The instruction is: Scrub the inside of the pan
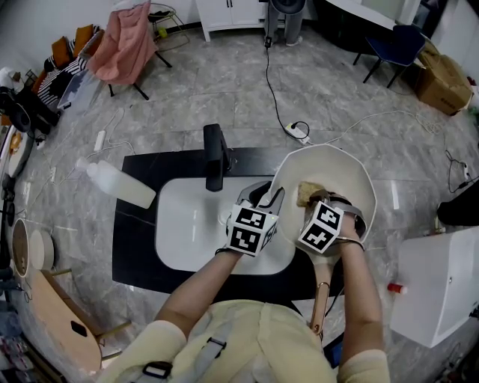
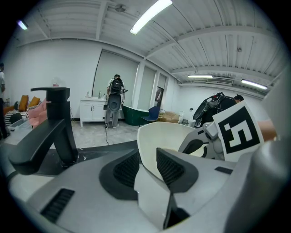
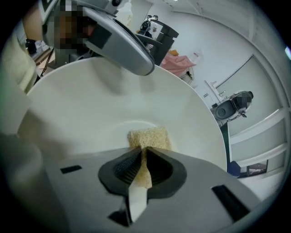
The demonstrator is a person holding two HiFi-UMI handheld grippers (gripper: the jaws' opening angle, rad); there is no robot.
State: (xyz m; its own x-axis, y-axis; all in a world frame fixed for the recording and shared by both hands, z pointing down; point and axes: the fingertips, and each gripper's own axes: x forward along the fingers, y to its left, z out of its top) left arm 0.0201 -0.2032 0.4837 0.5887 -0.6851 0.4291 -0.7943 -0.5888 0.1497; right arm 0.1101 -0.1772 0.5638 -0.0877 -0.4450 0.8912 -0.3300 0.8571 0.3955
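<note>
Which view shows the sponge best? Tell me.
Right gripper view: the sponge sits at the centre, pinched by the right gripper in the pan. Head view shows only a small tan patch; left gripper view shows none of it.

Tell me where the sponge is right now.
The sponge sits right of centre in the head view, pinched by the right gripper against the inside of the pan.

floor (image 1: 224,97): grey marble | walls (image 2: 54,59): white | cabinet (image 1: 228,11): white | chair (image 1: 393,45): blue | strip lights (image 2: 150,16): ceiling
</note>
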